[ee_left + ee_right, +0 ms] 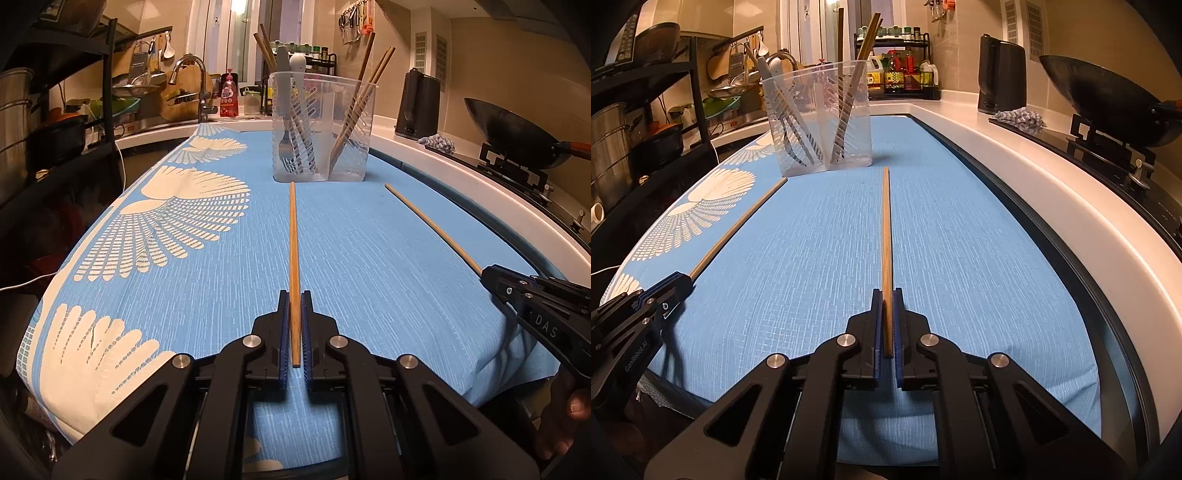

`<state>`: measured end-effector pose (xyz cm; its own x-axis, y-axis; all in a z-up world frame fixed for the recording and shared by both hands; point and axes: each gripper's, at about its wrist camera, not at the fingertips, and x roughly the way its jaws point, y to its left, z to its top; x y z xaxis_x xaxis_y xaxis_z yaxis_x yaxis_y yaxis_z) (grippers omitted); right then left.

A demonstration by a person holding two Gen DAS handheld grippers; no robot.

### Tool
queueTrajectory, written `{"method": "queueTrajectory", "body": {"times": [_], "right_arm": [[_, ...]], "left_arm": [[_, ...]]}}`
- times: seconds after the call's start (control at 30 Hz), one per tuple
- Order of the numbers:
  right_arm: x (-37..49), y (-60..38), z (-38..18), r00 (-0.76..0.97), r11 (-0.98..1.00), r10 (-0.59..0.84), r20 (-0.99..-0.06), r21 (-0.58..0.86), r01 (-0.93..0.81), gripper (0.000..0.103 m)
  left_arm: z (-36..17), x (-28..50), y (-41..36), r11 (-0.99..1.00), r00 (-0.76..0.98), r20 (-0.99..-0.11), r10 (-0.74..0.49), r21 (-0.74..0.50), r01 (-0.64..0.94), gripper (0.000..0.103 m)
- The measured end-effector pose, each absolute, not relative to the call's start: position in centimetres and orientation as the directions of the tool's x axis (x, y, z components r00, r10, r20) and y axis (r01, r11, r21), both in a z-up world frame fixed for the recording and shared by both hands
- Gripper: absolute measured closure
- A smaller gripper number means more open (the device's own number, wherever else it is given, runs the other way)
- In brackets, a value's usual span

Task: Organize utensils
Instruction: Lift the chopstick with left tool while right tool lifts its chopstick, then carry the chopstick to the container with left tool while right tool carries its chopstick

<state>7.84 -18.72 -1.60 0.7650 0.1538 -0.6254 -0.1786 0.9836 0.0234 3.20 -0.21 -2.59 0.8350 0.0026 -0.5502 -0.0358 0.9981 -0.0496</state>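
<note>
Near the front edge of the blue cloth, the left gripper and right gripper each clamp one chopstick, apparently still resting flat. Next: lift both into the clear holder at the far edge.

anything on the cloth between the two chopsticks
No, just bare blue cloth between the left chopstick and right chopstick, clearest in the right wrist view.

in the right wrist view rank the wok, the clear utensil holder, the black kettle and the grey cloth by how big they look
1. wok, partly cut off
2. clear utensil holder
3. black kettle
4. grey cloth
Wok and holder look close; differing distances from the camera make that order unsure.
</note>
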Motion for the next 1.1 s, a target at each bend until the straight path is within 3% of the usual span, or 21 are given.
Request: {"method": "queueTrajectory", "body": {"times": [0.67, 1.1], "right_arm": [[7.6, -19.0, -1.2, 0.761, 0.981, 0.176, -0.625, 0.044, -0.191, 0.098], [5.1, -19.1, 4.8, 0.832, 0.975, 0.205, -0.516, 0.035, -0.219, 0.098]], "left_arm": [[-2.3, 3.2, -0.3, 0.998, 0.834, -0.552, 0.001, -0.047, -0.032, 0.097], [2.1, 0.9, 0.1, 0.999, 0.895, -0.445, -0.010, -0.043, -0.011, 0.097]]}}
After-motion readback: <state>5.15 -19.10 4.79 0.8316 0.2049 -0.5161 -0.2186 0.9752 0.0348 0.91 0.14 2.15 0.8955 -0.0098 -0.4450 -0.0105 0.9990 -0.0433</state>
